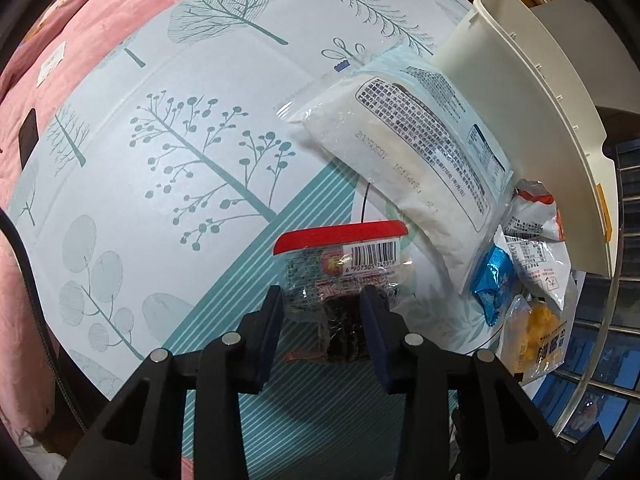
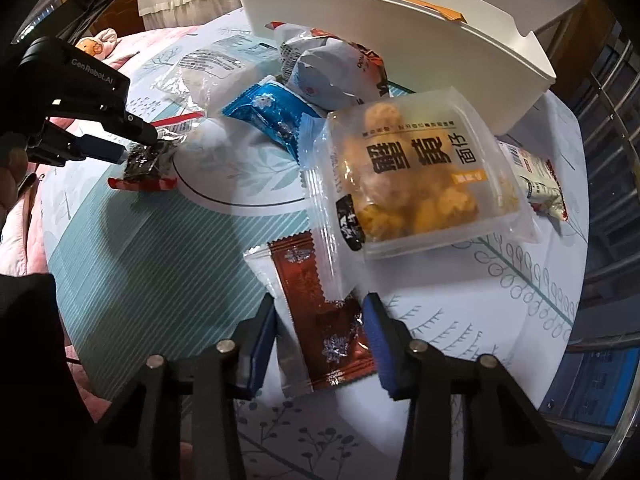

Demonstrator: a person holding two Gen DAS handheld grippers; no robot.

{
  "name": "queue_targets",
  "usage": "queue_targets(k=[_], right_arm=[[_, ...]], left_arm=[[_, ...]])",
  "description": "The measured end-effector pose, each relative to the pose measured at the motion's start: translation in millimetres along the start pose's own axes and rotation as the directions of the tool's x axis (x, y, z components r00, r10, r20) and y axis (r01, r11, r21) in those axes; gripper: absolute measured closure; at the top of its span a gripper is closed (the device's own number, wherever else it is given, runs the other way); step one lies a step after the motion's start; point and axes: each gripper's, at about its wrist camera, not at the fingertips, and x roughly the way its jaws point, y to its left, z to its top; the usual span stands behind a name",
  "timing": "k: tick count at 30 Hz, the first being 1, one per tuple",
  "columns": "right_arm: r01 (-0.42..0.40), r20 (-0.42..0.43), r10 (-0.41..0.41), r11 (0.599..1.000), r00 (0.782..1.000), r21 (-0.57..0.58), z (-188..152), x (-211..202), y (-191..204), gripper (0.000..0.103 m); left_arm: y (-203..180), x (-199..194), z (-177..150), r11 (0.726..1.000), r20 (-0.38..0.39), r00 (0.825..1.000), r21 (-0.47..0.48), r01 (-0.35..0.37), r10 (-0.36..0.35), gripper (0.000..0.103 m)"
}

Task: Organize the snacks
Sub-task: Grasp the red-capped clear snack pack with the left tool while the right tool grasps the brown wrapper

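Tree-printed cloth covers the counter [image 1: 160, 160]; left gripper [image 1: 322, 316] jaws pinch a red-edged seaweed packet [image 1: 340, 276], long axis pointing far, barcode 6907305745916; right view: right gripper [image 2: 320, 328] jaws, partly open, straddle a brown sachet [image 2: 320, 312] pointing far; "GenRobot.AI" on the left gripper.
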Motion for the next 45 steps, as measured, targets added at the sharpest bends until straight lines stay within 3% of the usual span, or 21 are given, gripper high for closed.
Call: queue_targets(k=[3, 8, 11, 17, 28, 31, 35, 42, 44, 45], right_arm=[[-0.013, -0.009, 0.013, 1.0, 1.0, 0.017, 0.3, -1.4, 0.4, 0.063], [-0.028, -0.018, 0.029, 0.999, 0.999, 0.042, -4.6, -5.0, 5.6, 0.064], [-0.03, -0.023, 0.032, 0.998, 0.999, 0.061, -8.8, -6.2, 6.6, 0.064], [-0.009, -0.033, 0.014, 0.992, 0.999, 0.128, -20.4, -12.7, -2.8, 0.068], [0.022, -0.035, -0.015, 0.974, 0.999, 0.225, -37.5, -30.3, -15.4, 0.071], [0.019, -0.035, -0.011, 0.973, 0.999, 0.229, -36.0, -32.8, -14.5, 0.073], [-0.011, -0.031, 0.019, 0.971, 0.999, 0.238, -31.4, -36.7, -16.7, 0.082], [-0.031, -0.011, 0.035, 0.961, 0.999, 0.276, -23.5, -53.6, -20.3, 0.083], [-0.033, -0.003, 0.036, 0.951, 0.999, 0.307, -22.6, -59.7, -22.5, 0.084], [-0.035, 0.0, 0.037, 0.948, 0.999, 0.316, -20.8, -60.5, -22.0, 0.084]], left_arm=[[0.9, -0.8, -3.3, 1.0, -0.016, 1.0, -0.01, 0.013, -0.013, 0.065], [-1.2, 0.1, -9.6, 1.0, -0.039, 0.999, 0.007, 0.015, -0.015, 0.05], [-3.8, 2.1, -12.3, 1.0, -0.055, 0.998, 0.014, 0.012, -0.011, 0.036], [-16.1, 10.6, -14.1, 0.998, -0.081, 0.996, 0.062, -0.02, 0.025, 0.033], [-37.9, 3.8, -12.3, 0.989, -0.094, 0.995, 0.145, -0.026, 0.04, 0.053], [-30.7, -9.2, -6.9, 0.988, -0.072, 0.997, 0.154, -0.015, 0.026, 0.093], [-15.6, -8.7, 0.4, 0.991, -0.14, 0.99, 0.133, -0.009, 0.028, 0.094], [12.8, -4.3, 6.0, 0.991, -0.209, 0.978, 0.124, 0.044, -0.017, 0.094], [14.5, -5.9, 7.0, 0.99, -0.232, 0.972, 0.118, 0.074, -0.044, 0.084], [17.7, -6.8, 7.7, 0.99, -0.239, 0.97, 0.116, 0.081, -0.051, 0.071]])
